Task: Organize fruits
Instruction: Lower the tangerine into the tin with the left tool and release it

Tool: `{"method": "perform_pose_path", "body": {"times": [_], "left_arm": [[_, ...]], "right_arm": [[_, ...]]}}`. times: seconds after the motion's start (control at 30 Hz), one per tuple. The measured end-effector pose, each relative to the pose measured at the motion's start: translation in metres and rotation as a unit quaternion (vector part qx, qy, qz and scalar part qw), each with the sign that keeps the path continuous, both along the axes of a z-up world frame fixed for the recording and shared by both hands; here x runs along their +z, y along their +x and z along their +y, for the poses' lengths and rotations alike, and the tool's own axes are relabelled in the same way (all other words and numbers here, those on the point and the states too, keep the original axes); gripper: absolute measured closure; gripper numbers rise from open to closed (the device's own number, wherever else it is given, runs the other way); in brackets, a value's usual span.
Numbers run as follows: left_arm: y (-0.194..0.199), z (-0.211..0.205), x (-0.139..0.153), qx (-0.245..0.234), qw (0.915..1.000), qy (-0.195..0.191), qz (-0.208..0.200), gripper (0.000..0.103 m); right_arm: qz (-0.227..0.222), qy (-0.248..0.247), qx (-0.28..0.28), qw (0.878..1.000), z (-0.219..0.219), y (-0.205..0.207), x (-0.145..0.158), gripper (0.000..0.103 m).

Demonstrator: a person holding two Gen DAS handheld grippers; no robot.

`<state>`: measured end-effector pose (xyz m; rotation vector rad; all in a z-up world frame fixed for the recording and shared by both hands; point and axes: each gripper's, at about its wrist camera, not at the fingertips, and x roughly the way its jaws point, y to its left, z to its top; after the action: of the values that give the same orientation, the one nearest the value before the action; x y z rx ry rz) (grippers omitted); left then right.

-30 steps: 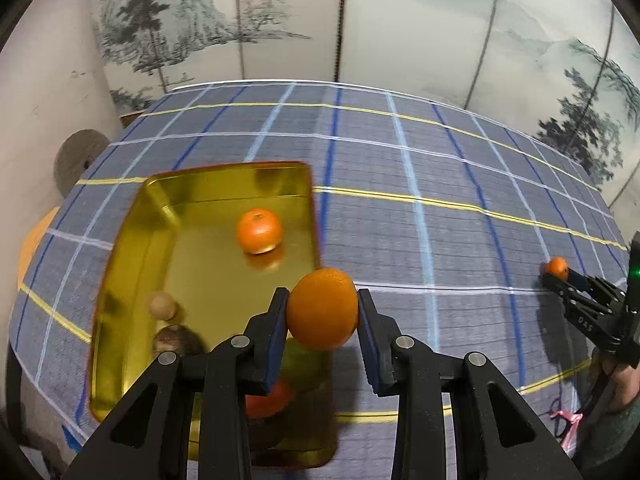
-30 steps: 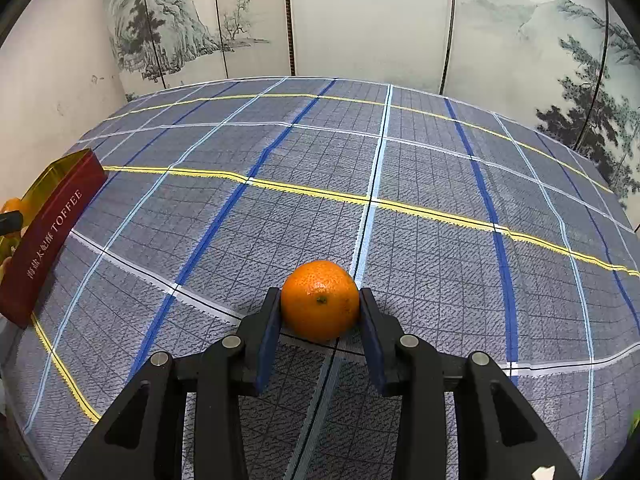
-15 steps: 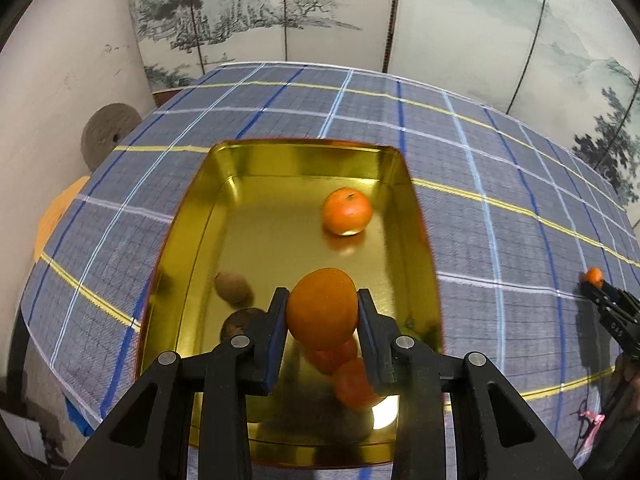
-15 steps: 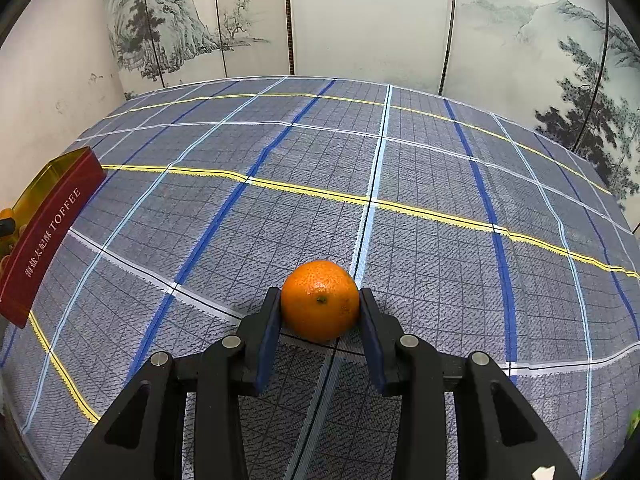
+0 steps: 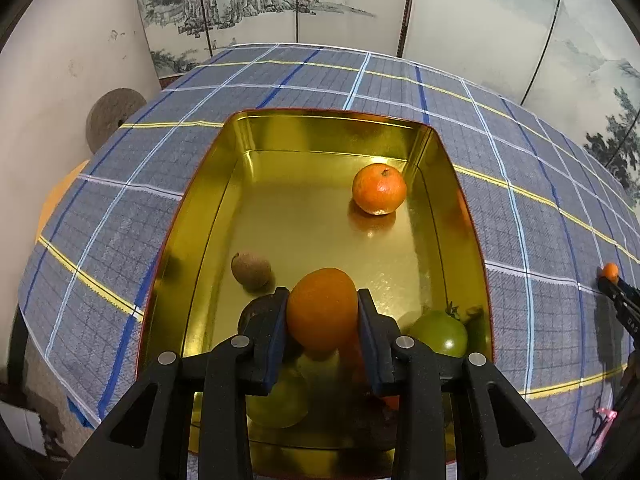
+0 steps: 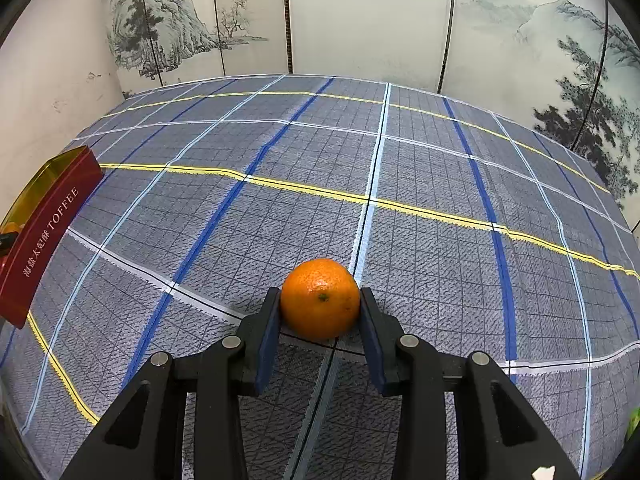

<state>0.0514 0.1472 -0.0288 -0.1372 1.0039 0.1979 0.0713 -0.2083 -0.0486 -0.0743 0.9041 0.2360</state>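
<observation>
My left gripper point(image 5: 322, 310) grasps an orange point(image 5: 322, 307) above the gold tin point(image 5: 204, 200) | my right gripper point(image 6: 319, 312) clamps a mandarin point(image 6: 320, 298) on the desk point(image 6: 420, 168)

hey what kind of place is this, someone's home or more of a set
Probably a staged indoor tabletop for recording rather than a lived-in room: a plaid tablecloth covers the table, a folding screen painted with ink landscapes backs it, and fruit goes into a gold toffee tin.
</observation>
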Motion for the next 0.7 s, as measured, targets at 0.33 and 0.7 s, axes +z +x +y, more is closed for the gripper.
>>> {"method": "perform_pose_path", "body": {"times": [0.33,0.7], "left_arm": [[0.0003,-0.0003,-0.0013,-0.009,0.9999,0.009,0.000,0.068],[0.0002,-0.0011,-0.0020,-0.012,0.9998,0.015,-0.001,0.068]], "right_arm": [[0.000,-0.001,-0.001,1.000,-0.0006,-0.0008,0.0003,0.068],[-0.001,-0.002,-0.001,1.000,0.0009,-0.0013,0.0004,0.068]]}}
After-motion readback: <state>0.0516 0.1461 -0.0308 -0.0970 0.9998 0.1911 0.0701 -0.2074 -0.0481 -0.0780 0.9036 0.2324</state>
